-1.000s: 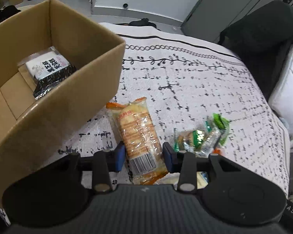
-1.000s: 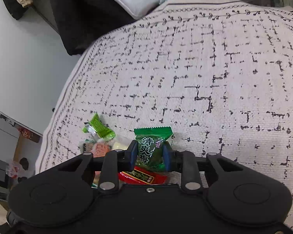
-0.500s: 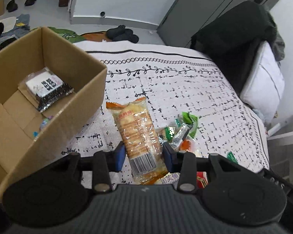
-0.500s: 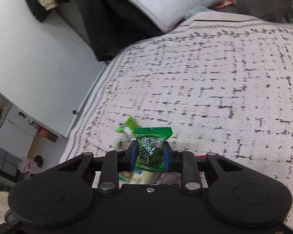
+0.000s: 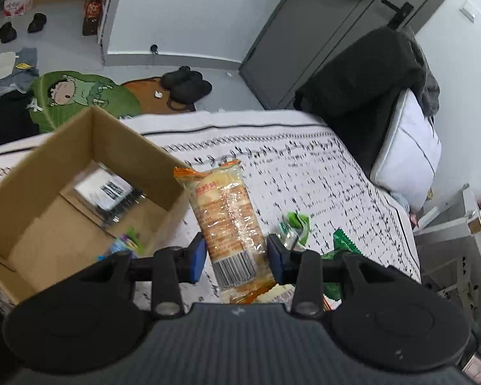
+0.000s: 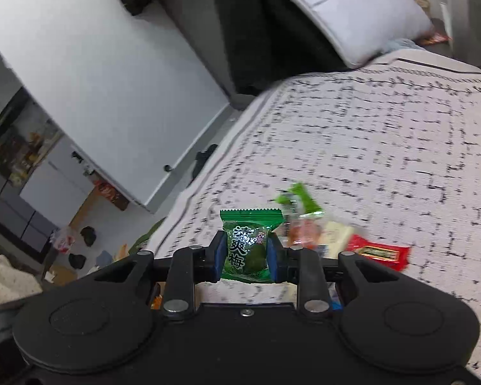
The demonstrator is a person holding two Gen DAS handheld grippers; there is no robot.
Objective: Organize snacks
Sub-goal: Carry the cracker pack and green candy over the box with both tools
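Patterned bedspread (image 5: 320, 173), white with black dashes, covers the bed beneath both grippers. Ahead and to the left of the left gripper (image 5: 236, 254) sits an open cardboard box (image 5: 48, 224), holding a black-and-white packet (image 5: 110, 191) and some small colourful wrappers near its closest wall. Beyond the far right of the bed a white pillow (image 5: 407, 160) leans against dark clothing.

The left gripper is clenched on a long orange cracker pack (image 5: 227, 221), its blue pads pressing the barcode end from both sides while the pack's far end points away, lifted above the bedspread and just right of the box's near corner. Just right of that gripper lies a loose pile of small snacks (image 5: 293, 224), green wrappers among them.

The right gripper (image 6: 245, 255) is clamped around a small green plum candy packet (image 6: 248, 243), held upright between its pads, crimped top edge sticking out forward. Immediately right of it, on the bedspread, lie a blurred green wrapper (image 6: 299, 199), an orange-tinted clear packet (image 6: 303, 232) and a red packet (image 6: 380, 253).
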